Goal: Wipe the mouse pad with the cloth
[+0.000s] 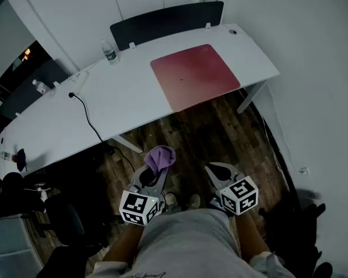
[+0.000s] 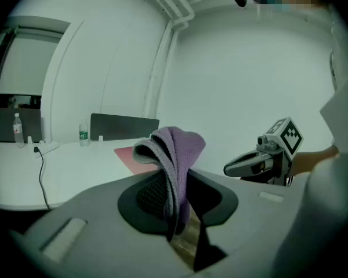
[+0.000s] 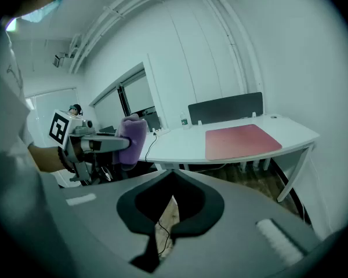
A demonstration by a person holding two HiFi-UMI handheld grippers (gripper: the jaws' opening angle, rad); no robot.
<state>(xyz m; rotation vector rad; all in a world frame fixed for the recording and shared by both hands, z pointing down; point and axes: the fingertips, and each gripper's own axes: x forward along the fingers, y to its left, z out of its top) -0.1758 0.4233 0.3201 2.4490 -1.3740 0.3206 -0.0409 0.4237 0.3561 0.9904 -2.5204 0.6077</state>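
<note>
1. Okay, long white curved desk (image 1: pixel 122 97) fills the upper head view. I'm standing back from it, with brown wood floor (image 1: pixel 197 135) between me and its edge.
2. Dark panel screen (image 1: pixel 162 21) stands along the desk's far side.
3. Flat red rectangular mouse pad (image 1: pixel 194 74) lies on the desk's right part, near the front edge. Nothing is on it and nothing touches it.
4. Left gripper (image 1: pixel 155 172) hangs low over the floor, well apart from the pad, jaws clamped on the cloth.
5. Right gripper (image 1: pixel 219 171) sits beside it at the same height. Its own view shows the jaws drawn nearly together with only floor in the slit, so it's empty.
6. Bunched purple terry cloth (image 1: pixel 161 158) sticks up out of the left jaws, folded over at the top. It's not near the desk.
7. Small clear plastic water bottle (image 1: pixel 109 52) stands at the desk's back, and a thin black cable (image 1: pixel 88 119) trails over the front edge. Both are clear of the pad.
8. Progress, my read: the cloth is in hand, and that's all that's done. No wiping has started. Left to do: carry the cloth to the pad, press it flat and stroke across the whole red surface.
</note>
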